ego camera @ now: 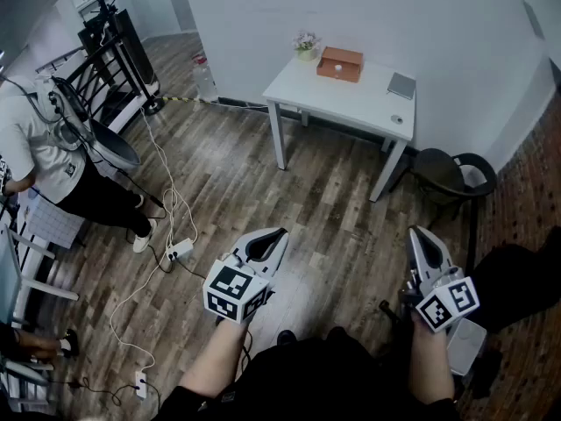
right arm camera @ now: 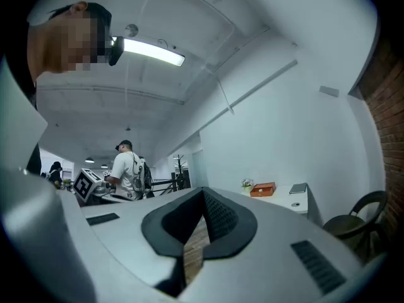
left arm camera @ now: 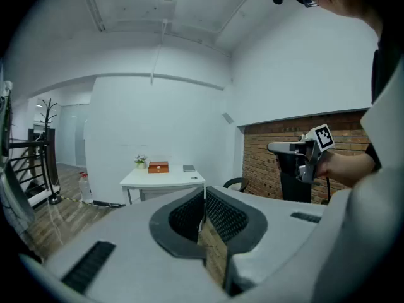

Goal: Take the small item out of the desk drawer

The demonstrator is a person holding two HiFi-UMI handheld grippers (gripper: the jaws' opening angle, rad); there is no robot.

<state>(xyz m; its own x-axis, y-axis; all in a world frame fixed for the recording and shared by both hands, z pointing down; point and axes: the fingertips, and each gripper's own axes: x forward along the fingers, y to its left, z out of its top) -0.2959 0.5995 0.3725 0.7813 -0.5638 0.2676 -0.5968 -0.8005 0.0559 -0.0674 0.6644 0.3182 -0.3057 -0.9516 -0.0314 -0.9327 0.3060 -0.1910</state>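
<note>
A white desk [ego camera: 351, 95] stands against the far wall, well ahead of both grippers. On it sit an orange box [ego camera: 340, 63], a small flower pot [ego camera: 306, 45], a grey notebook [ego camera: 401, 85] and a tiny round item [ego camera: 397, 118]. I cannot make out a drawer front from here. My left gripper [ego camera: 279, 233] is held over the wooden floor, shut and empty, its jaws meeting in the left gripper view [left arm camera: 204, 194]. My right gripper [ego camera: 419, 231] is also shut with nothing in it [right arm camera: 203, 194]. The desk [left arm camera: 161, 177] appears small and distant in both gripper views.
A black chair [ego camera: 451, 172] stands right of the desk. A person [ego camera: 53, 165] stands at the left beside a black rack [ego camera: 114, 42]. Cables and a power strip [ego camera: 180, 250] lie on the floor. A water bottle [ego camera: 203, 77] stands by the wall.
</note>
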